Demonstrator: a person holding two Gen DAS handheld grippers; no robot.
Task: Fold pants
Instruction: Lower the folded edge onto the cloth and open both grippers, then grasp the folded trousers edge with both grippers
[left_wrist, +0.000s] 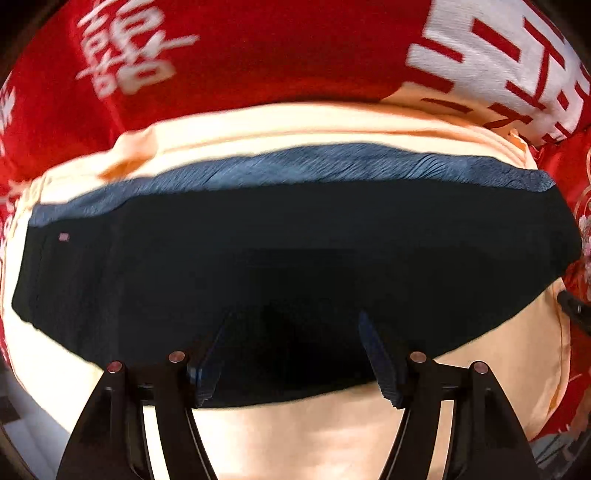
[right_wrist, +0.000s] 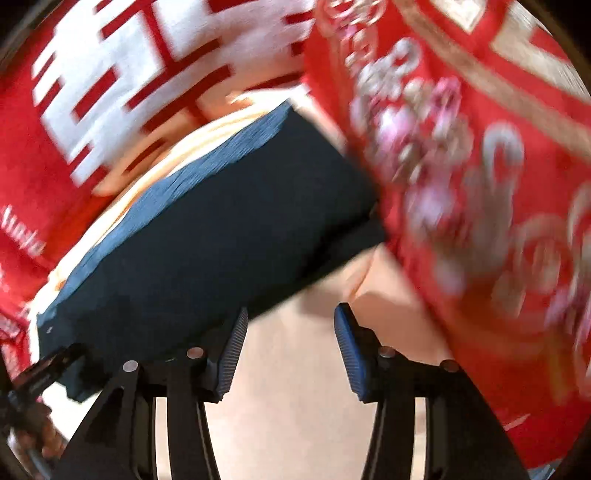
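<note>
While both tools (left_wrist: 295, 354) (right_wrist: 290, 354) gape empty over dark pants (left_wrist: 295, 258), the white lettering (left_wrist: 125, 48) blurs unreadable.

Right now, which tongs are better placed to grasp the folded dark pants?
Left. The left tongs are open directly over the pants; the right tongs are open mostly over peach cloth beside them.

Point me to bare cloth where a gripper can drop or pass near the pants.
Free: the peach sheet below the pants, and the patch in the right wrist view between the pants' edge and the red quilt. Thin peach strip above the waistband. Crowded: the right side, where the quilt crowds in.
</note>
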